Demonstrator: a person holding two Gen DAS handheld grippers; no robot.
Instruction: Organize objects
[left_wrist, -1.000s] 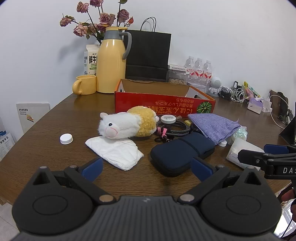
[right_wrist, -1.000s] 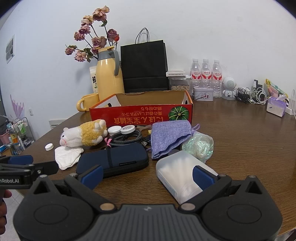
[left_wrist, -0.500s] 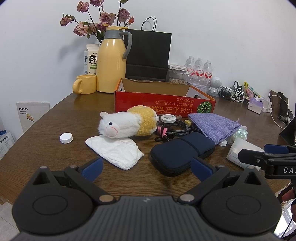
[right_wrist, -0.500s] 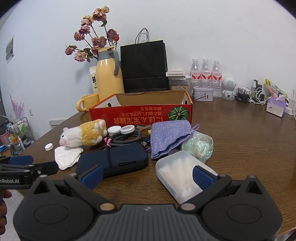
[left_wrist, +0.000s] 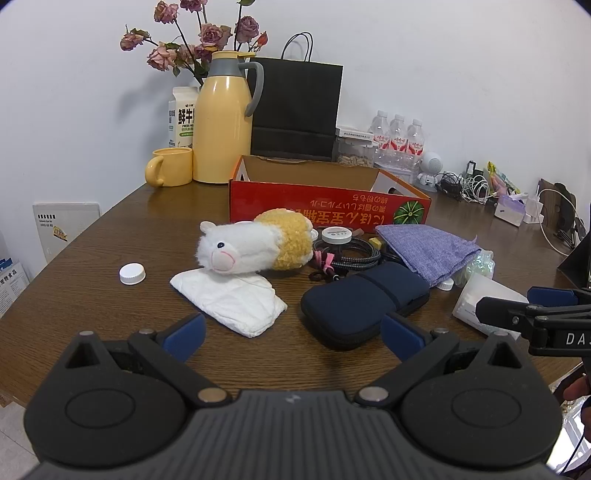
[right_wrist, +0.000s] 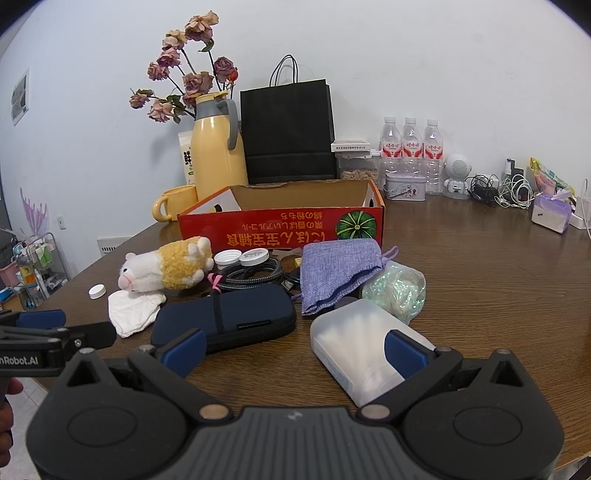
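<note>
Both sets of tongs hang just off the near edge of the counter, spread wide and pinching nothing: the left tongs face the white folded cloth and the navy zip case, the right tongs sit in front of the frosted plastic box. Nothing looks sorted yet; the loose things lie in a cluster in front of the open red cardboard box, which I take to be where they belong.

I would start with the nearest piece on each side. The frosted box looks rigid and slick, so close across its narrow width, low down. The plush hamster rests partly on the cloth, so lift the toy first or the cloth will drag with it. The braided cable is coiled and could snag its neighbours.

The right view shows 2 white lids beside the cable and the crinkly iridescent bag in full beside the purple pouch; the left view half hides that bag. The left view shows the lone white cap far more plainly, well apart from the pile.
</note>
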